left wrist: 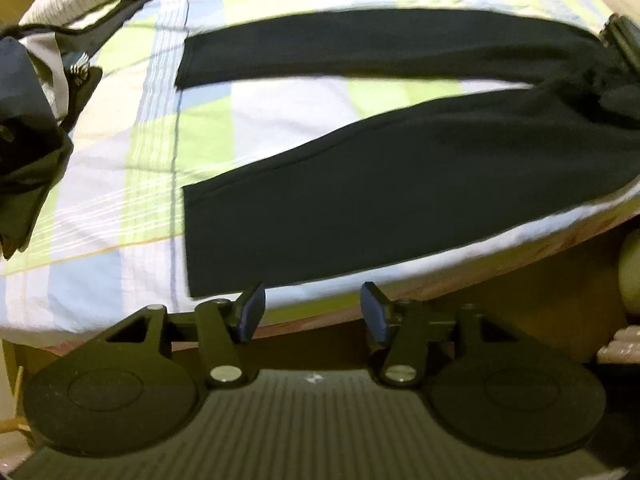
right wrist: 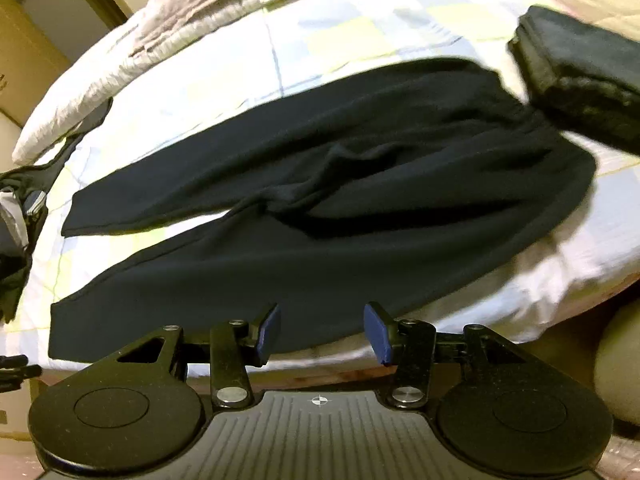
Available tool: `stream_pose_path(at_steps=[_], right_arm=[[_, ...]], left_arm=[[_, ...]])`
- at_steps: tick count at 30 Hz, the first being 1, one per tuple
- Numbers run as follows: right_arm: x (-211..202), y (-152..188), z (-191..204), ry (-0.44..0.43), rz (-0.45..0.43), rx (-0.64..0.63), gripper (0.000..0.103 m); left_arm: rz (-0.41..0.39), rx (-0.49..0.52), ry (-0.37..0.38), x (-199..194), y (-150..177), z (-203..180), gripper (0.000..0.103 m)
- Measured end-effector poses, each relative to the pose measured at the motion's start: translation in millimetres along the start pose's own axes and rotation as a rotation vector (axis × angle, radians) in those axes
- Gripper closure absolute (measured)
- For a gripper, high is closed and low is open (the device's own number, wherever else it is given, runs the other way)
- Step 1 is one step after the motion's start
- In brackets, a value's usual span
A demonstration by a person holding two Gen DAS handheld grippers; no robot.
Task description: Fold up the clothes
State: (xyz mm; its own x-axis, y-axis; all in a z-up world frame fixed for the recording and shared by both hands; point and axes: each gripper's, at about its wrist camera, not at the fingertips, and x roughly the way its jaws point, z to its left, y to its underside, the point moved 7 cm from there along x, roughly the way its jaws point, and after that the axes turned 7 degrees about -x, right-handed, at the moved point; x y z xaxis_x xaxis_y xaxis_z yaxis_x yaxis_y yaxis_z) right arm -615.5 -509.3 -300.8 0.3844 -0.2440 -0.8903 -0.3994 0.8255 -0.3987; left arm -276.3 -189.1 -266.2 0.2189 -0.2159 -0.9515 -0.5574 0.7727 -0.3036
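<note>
- The fingers of the left gripper [left wrist: 312, 312] are seen spread apart, and nothing is held between them.
- The fingers of the right gripper [right wrist: 322, 332] are spread apart too, with nothing in them.
- Black trousers [right wrist: 320, 216] are laid flat on the bed [left wrist: 120, 208], just past both pairs of fingers, at 12 o'clock.
- The two legs are spread in a V. The leg ends are seen at 9 o'clock and the waist at 3 o'clock.
- The near leg runs along the near edge of the bed.
- The cloth is judged to be soft, light and floppy. It can be bent anywhere and cannot be broken, but it may sag or bunch up when lifted.
- A good hold is judged to be at a leg hem [left wrist: 192, 240] and at the waist edge [right wrist: 576, 184].
- Some wrinkles are seen where the legs meet.
- A folded dark bundle [right wrist: 576, 80] is found at 2 o'clock, touching or just over the waist. It may get in the way.
- A heap of dark and grey clothes [left wrist: 28, 120] is found at 9 o'clock, well apart from the leg ends.
- A pale blanket [right wrist: 168, 36] is bunched at 11 o'clock, at the far side.
</note>
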Motion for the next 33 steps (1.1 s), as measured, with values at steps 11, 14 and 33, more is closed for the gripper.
stream_pose_path(at_steps=[11,14,33], right_arm=[[-51,13,-54,0.098,-0.030,-0.050,0.019],[-52,14,-54,0.102,-0.013,-0.102,0.019],[-45,11,-41,0.098,0.014,-0.230,0.019]], left_arm=[[-0.077,0.076,0.009,-33,-7,-70,0.050],[-0.094,0.114,0.013,-36,-13,-82,0.049],[-0.097,0.158,0.001,-40,-5,-91,0.043]])
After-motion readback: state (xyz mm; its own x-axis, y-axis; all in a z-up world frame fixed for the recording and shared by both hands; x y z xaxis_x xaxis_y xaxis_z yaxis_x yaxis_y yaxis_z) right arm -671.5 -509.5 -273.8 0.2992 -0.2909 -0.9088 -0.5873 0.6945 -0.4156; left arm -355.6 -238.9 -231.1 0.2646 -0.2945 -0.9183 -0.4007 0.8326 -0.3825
